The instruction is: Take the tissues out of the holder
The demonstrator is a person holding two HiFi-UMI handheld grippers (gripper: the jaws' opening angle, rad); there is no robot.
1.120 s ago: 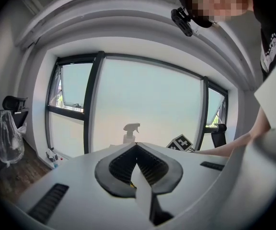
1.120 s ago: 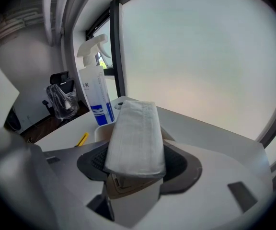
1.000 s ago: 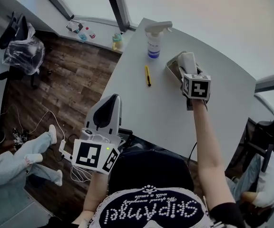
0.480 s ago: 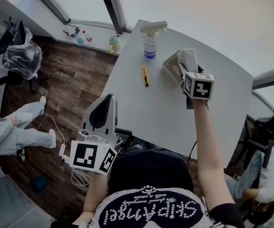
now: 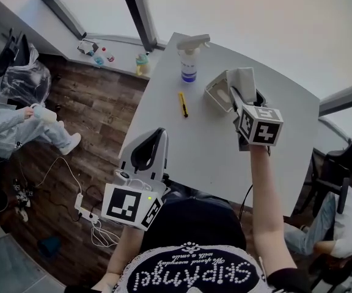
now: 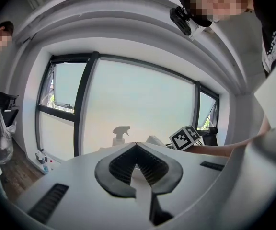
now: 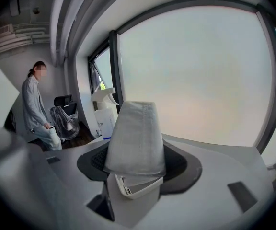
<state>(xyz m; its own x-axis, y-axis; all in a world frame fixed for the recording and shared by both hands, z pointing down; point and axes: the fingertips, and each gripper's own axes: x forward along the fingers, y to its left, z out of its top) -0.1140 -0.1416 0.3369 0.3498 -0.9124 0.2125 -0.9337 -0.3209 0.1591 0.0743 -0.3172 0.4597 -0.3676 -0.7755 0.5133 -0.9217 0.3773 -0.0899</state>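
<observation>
Right gripper (image 7: 136, 163) is pinching folded white tissues (image 7: 135, 128) above the white holder (image 5: 217, 91), spray bottle (image 5: 188, 66) standing near the table's (image 5: 188, 142) far edge, left gripper (image 6: 137, 145) pressed together.

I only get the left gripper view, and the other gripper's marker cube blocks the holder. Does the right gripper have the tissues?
Observer: Yes. In the right gripper view, the right gripper is closed on a folded bundle of tissues.
Operator: Is the holder flat on the table?
Observer: No. In the head view the holder looks tilted, right beside the tissues. I cannot tell whether it touches the table.
Operator: Anything else lying near it?
Observer: A small yellow tool lies on the table to the left of the holder in the head view, apart from it.
</observation>
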